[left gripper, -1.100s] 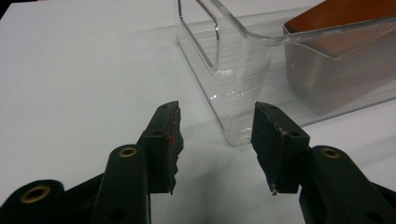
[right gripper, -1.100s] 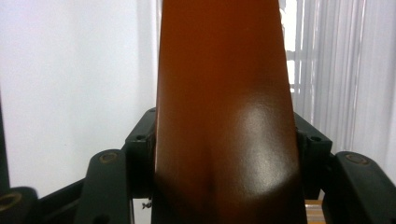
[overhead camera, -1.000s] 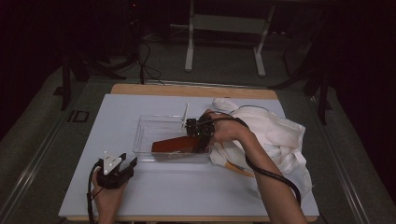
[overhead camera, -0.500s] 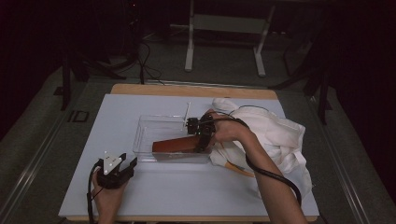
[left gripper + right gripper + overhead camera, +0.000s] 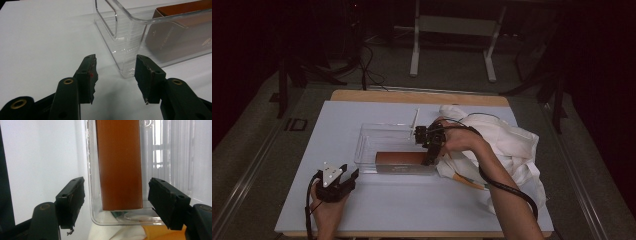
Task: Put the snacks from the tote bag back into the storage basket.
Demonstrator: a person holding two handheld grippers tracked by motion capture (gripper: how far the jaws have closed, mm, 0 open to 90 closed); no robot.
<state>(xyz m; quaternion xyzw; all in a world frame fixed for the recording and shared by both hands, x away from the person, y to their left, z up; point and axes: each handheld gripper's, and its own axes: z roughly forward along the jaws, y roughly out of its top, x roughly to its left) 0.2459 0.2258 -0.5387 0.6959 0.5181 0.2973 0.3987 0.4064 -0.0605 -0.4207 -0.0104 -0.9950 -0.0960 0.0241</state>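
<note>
Since the earlier frame our right gripper had let go: its jaws had just been opening and now stood wide apart, no pad touching the brown box, which lay flat between them but lower, inside the clear plastic bin. We judged the placing done; what remained looked like drawing the tool back out over the bin's end wall. Seen from above, our right hand hung over the bin's right end, forearm slanting in from the lower right, the tool tipped down toward the box. Beside that end lay a crumpled white cloth and an orange-handled tool. Our left gripper rested on the white table near the bin's corner, jaws apart and empty.
</note>
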